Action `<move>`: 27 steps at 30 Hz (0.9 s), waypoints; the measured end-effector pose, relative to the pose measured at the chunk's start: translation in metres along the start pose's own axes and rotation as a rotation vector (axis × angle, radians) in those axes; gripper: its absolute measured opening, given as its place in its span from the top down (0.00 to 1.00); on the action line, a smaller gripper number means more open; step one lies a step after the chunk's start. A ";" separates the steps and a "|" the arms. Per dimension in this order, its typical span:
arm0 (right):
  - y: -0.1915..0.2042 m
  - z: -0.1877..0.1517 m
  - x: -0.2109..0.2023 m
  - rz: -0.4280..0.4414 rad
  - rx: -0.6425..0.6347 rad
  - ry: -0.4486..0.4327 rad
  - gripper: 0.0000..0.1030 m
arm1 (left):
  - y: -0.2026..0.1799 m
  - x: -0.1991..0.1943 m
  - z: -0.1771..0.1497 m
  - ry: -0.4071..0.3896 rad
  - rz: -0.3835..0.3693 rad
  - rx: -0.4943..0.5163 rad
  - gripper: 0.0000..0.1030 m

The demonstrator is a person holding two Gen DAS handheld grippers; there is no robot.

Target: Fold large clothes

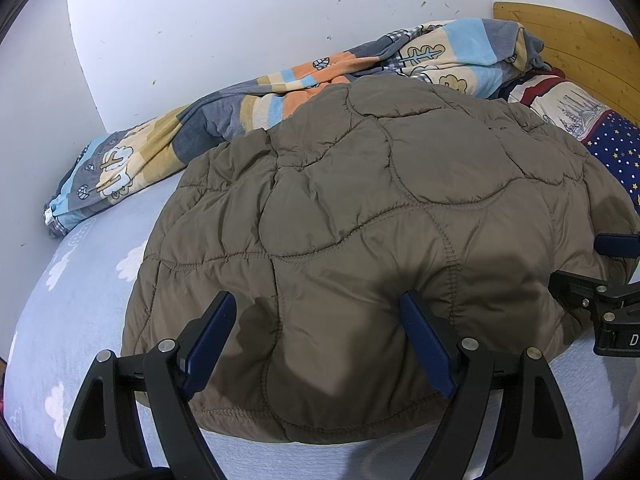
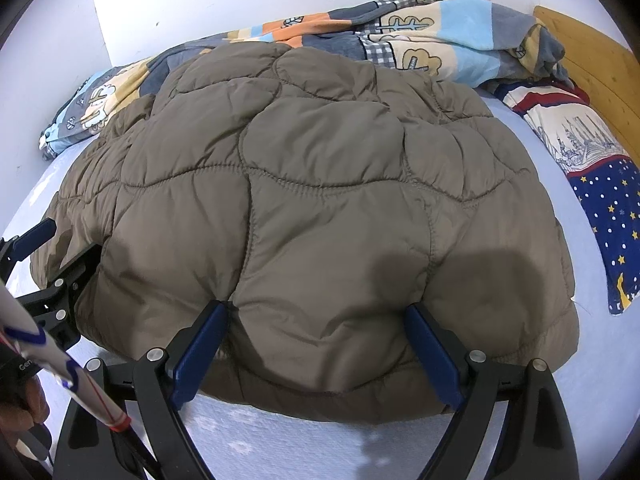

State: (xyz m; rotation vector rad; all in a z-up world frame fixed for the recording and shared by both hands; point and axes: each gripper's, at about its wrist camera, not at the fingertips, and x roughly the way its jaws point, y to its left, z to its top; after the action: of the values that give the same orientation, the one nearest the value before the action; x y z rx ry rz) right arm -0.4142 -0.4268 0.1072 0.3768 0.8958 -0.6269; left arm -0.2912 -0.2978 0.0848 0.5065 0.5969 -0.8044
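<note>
Both hand-held grippers (image 1: 320, 312) (image 2: 316, 320) gape wide (fingers pressing the jacket (image 1: 360, 208)).

Our left hand-held gripper (image 1: 320, 312) and right hand-held gripper (image 2: 316, 320) share black frames, silver screws and blue finger pads (image 2: 200, 354).

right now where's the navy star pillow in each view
Left wrist view: the navy star pillow sits at the far right edge, behind the brown quilted jacket.
Right wrist view: the pillow runs down the right side, beside the jacket.
Shared landmark: the wooden headboard.
</note>
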 end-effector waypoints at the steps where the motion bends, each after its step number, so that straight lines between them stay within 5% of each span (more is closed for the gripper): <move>1: 0.000 0.000 0.000 0.000 -0.001 0.001 0.10 | 0.000 0.000 0.000 0.000 0.000 0.000 0.19; 17: -0.009 0.013 -0.027 -0.056 0.013 -0.107 0.15 | 0.021 -0.010 0.011 -0.032 0.015 -0.065 0.19; 21: -0.037 0.015 -0.024 -0.014 0.140 -0.078 0.29 | 0.041 0.002 0.008 0.026 0.042 -0.145 0.19; 27: -0.046 0.011 -0.009 0.023 0.195 -0.014 0.30 | 0.050 0.011 0.004 0.092 -0.007 -0.192 0.19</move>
State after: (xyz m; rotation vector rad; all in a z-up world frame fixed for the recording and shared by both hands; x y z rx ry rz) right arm -0.4414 -0.4653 0.1185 0.5564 0.8181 -0.6968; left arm -0.2444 -0.2763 0.0902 0.3668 0.7529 -0.7245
